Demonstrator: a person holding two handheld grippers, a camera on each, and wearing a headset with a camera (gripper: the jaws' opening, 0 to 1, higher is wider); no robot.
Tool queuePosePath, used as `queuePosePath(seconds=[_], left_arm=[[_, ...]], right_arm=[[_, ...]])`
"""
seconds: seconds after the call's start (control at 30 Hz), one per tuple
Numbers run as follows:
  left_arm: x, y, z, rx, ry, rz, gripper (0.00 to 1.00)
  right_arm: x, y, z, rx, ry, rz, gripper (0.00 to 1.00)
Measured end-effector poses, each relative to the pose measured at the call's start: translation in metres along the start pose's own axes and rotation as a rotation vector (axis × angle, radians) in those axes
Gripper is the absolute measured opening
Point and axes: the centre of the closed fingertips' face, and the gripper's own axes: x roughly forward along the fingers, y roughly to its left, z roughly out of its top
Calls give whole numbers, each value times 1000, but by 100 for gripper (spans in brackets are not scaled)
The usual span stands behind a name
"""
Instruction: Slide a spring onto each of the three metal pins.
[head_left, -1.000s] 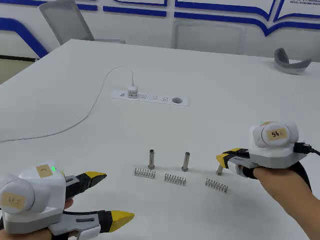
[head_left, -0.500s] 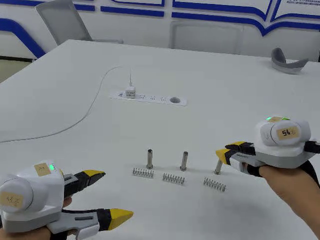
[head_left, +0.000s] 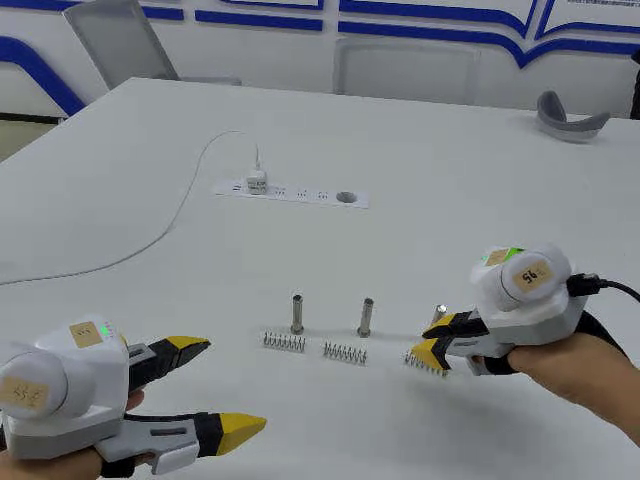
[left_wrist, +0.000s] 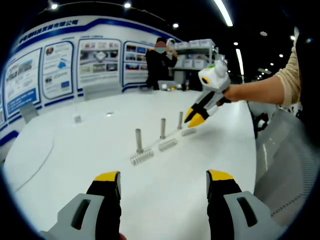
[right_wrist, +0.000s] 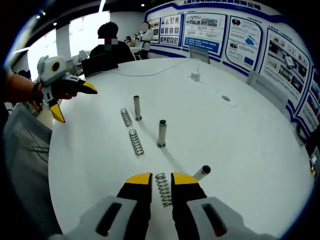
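The right tool (head_left: 432, 340) is low over the surface (head_left: 480, 220), its jaws a narrow gap apart and straddling the near end of the rightmost spring (right_wrist: 163, 189). The right gripper view shows no firm pinch on it yet. The left tool (head_left: 215, 388) hangs at about 8 o'clock of the row, jaws wide apart and empty.

The main risk, as I judge it, is the spring itself. It is thin and round, so a pinch that lands off its middle could send it rolling or make it spring out sideways, and too hard a squeeze could bend the coils. The rightmost pin (right_wrist: 202, 173) stands just beside the tool tips, at about 1 o'clock of them in the right gripper view, so a stray jaw could knock it over on the way in or on the lift. If the spring comes up tilted, its end will likely catch on the pin's top instead of sliding down.

The count is three pins and three springs:
- The left pin (head_left: 297, 312) has the left spring (head_left: 284, 342) lying at its 6 o'clock.
- The middle pin (head_left: 366, 317) has the middle spring (head_left: 345, 352) lying at its 6 o'clock.
- The rightmost pair is at the right tool.

No spring sits on a pin. There are two tools, and one power strip (head_left: 300, 194) lies at 12 o'clock
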Motion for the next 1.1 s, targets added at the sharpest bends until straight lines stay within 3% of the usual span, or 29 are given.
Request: queuePosePath(seconds=[0.2, 0.53, 1.1], left_arm=[[-2, 3, -2, -5, 1, 5, 70], [-1, 3, -5, -8, 6, -1, 70], [1, -1, -5, -10, 4, -13, 70]], right_arm=[[11, 2, -4, -78, 86, 44, 16], [19, 3, -12, -129, 164, 77, 15], [26, 4, -17, -144, 207, 113, 12]])
